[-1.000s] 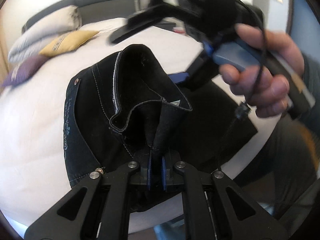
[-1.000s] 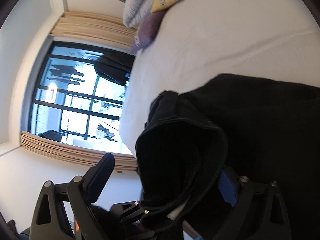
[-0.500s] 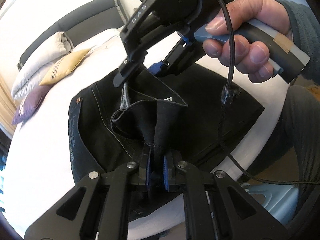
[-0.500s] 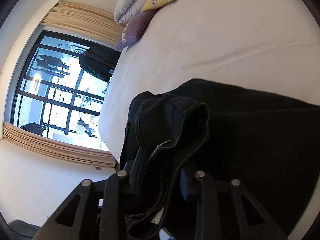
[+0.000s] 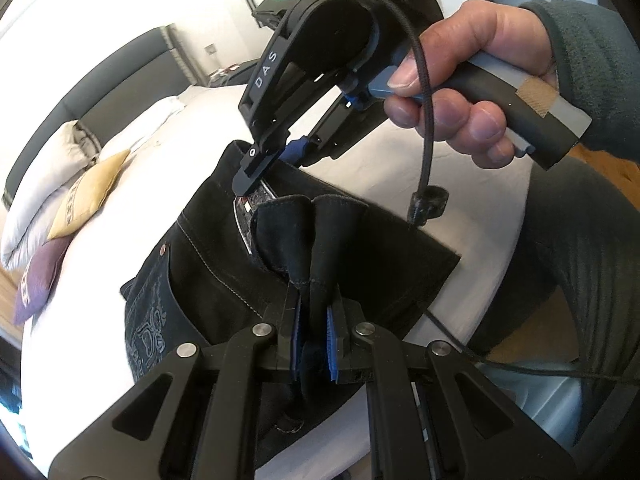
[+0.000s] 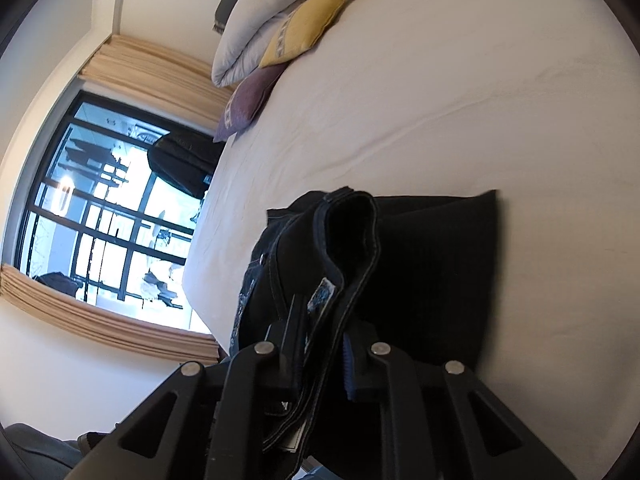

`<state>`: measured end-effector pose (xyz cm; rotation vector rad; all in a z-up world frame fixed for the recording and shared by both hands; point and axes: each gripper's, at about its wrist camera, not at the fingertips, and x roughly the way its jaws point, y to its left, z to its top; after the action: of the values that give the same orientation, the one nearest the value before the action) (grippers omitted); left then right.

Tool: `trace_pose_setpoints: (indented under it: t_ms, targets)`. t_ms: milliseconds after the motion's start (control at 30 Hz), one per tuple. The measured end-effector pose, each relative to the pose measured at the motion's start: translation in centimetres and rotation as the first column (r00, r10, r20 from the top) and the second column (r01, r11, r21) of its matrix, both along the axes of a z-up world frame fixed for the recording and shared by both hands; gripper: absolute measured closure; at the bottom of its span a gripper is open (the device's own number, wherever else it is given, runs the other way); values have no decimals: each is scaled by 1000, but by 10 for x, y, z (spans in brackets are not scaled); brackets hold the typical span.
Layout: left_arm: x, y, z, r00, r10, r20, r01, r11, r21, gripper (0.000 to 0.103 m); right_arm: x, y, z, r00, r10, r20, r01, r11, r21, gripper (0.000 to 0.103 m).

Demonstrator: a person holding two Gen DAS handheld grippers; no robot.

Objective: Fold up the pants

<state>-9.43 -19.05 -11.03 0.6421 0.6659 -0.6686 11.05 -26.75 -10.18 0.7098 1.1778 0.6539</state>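
Observation:
Black pants [image 5: 224, 264] lie partly folded on the white bed [image 5: 132, 184], waistband end lifted. My left gripper [image 5: 314, 332] is shut on a bunched fold of the pants' edge at the near side. My right gripper [image 5: 276, 160], held in a hand, is shut on the waistband at the far side of the pants. In the right wrist view the right gripper [image 6: 324, 344] pinches the waistband of the pants [image 6: 420, 264], with a label showing between its fingers. The rest of the pants lies flat on the bed [image 6: 440, 100].
Grey, yellow and purple pillows [image 5: 72, 200] are stacked at the head of the bed by a dark headboard [image 5: 120, 68]. A large window [image 6: 100, 216] and a dark chair [image 6: 184, 160] are beside the bed. The person's leg [image 5: 568, 264] stands at the bed's near edge.
My right gripper came down onto the far waistband and closed on it. Both grippers have lifted the waistband end; the left has kept its hold.

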Motion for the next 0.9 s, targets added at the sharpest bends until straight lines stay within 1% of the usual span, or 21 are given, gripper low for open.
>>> trace_pose_setpoints:
  t_ms: [167, 200, 233, 300, 333, 367, 400, 467, 533, 567, 600, 667, 700, 767, 800, 833, 867, 900]
  targets:
    - [3, -23, -16, 999, -32, -5, 32, 998, 46, 94, 0, -18, -12, 999, -36, -19, 35, 999, -6, 87]
    - [1, -26, -14, 999, -35, -8, 35, 998, 54, 94, -1, -20, -15, 999, -43, -23, 43, 999, -7, 87]
    - [-5, -23, -14, 999, -38, -9, 39, 997, 59, 94, -2, -24, -17, 998, -51, -25, 51, 999, -6, 87]
    - [-5, -30, -19, 999, -46, -11, 47, 997, 65, 94, -5, -31, -20, 997, -64, -30, 64, 998, -3, 87]
    - [-2, -30, -23, 999, -53, -8, 53, 996, 72, 94, -5, -34, -23, 997, -71, -35, 71, 997, -2, 87]
    - [-2, -27, -22, 998, -59, -4, 59, 995, 83, 93, -6, -36, -25, 996, -74, -40, 74, 997, -3, 87]
    - [-4, -18, -19, 998, -66, 3, 65, 993, 99, 91, -6, -38, -28, 996, -74, -46, 74, 997, -3, 87]
    - [-9, -20, -21, 996, -79, 29, 75, 989, 126, 89, -7, -44, -35, 994, -88, -64, 88, 996, -5, 87]
    - [-13, -20, -22, 994, -91, 52, 83, 986, 147, 84, -9, -48, -37, 992, -102, -69, 102, 995, -7, 87]
    - [-14, -19, -23, 994, -94, 58, 84, 985, 152, 83, -10, -50, -36, 992, -111, -68, 110, 994, -22, 83]
    - [-13, -16, -20, 993, -97, 63, 86, 984, 154, 83, -11, -51, -35, 990, -122, -68, 120, 992, -32, 74]
    - [-14, -16, -22, 993, -100, 64, 90, 984, 151, 82, -13, -58, -31, 985, -156, -72, 150, 985, -80, 63]
    - [-13, -14, -22, 993, -102, 59, 93, 985, 144, 79, -14, -61, -29, 984, -165, -68, 157, 982, -101, 62]
    - [-15, -12, -20, 992, -115, 49, 109, 987, 120, 74, -18, -67, -23, 983, -175, -62, 168, 980, -110, 62]
    - [-17, -10, -18, 991, -123, 43, 118, 987, 108, 67, -21, -69, -19, 983, -177, -54, 170, 980, -107, 62]
    - [-19, -10, -17, 990, -141, 26, 138, 987, 88, 50, -23, -70, -14, 983, -176, -43, 171, 980, -98, 62]
    - [-21, -11, -18, 985, -171, -5, 171, 984, 55, 43, -24, -71, -10, 984, -173, -35, 170, 982, -86, 62]
    - [-25, -9, -19, 982, -186, -19, 187, 982, 40, 39, -26, -72, -5, 985, -168, -27, 166, 984, -69, 62]
